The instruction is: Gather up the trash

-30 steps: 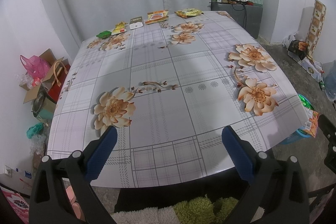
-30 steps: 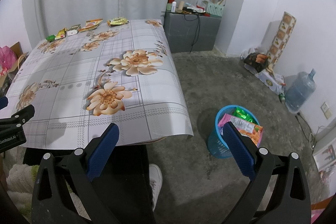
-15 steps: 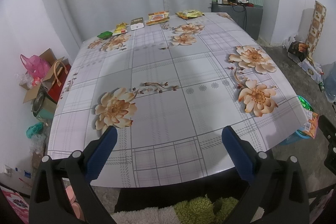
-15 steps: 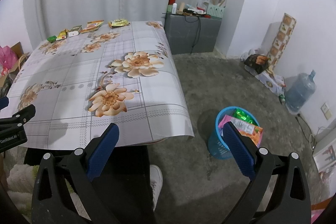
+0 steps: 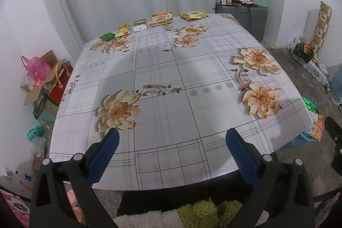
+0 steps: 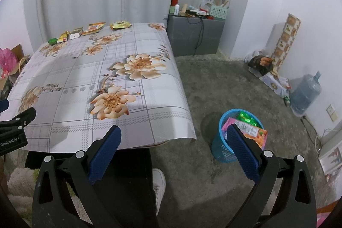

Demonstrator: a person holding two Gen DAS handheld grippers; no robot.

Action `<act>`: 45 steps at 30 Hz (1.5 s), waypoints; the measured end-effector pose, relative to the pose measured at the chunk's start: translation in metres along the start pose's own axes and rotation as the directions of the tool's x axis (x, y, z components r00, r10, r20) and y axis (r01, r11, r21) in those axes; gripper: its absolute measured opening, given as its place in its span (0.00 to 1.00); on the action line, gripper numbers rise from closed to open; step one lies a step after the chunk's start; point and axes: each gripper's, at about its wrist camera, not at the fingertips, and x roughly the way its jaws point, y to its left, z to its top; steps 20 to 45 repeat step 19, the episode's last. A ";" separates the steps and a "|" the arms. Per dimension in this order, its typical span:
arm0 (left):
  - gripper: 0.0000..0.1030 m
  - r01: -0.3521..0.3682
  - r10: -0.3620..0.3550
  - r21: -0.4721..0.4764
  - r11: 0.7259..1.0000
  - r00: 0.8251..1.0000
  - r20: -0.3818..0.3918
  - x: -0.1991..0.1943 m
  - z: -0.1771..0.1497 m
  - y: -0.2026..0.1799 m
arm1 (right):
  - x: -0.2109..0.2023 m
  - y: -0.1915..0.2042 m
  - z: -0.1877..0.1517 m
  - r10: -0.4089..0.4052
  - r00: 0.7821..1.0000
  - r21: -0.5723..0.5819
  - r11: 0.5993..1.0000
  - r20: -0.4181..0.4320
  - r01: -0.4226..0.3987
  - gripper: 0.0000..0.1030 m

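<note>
Several snack wrappers lie in a row along the table's far edge: a green packet [image 5: 107, 36], a yellow one [image 5: 124, 29], a white box [image 5: 140, 24], an orange packet [image 5: 160, 18] and a yellow-green packet [image 5: 193, 15]. The same row shows in the right wrist view, from the green packet [image 6: 52, 40] to the yellow-green one [image 6: 120, 25]. A blue bin [image 6: 233, 143] on the floor right of the table holds wrappers. My left gripper [image 5: 172, 138] hangs open over the table's near edge, empty. My right gripper [image 6: 174, 136] is open and empty, near the table's front right corner.
The floral tablecloth [image 5: 171, 82] covers the table. A grey cabinet [image 6: 194, 35] with clutter stands at the back. A water jug [image 6: 305, 95] and boxes line the right wall. Bags and cartons [image 5: 42, 78] sit left of the table. A person's white shoe [image 6: 159, 185] is below.
Both views have drifted slightly, the table sitting a little lower and nearer in frame. Both grippers stay open and empty.
</note>
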 end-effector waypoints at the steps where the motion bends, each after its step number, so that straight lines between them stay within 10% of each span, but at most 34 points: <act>1: 0.95 0.000 0.000 -0.001 1.000 1.000 0.000 0.000 0.000 -0.001 | 0.000 0.000 0.000 0.000 1.000 0.000 1.000 0.000 0.000 0.92; 45: 0.95 0.001 -0.001 -0.001 1.000 1.000 -0.006 -0.001 -0.001 0.000 | 0.000 0.002 0.000 -0.003 1.000 0.004 1.000 0.001 0.003 0.92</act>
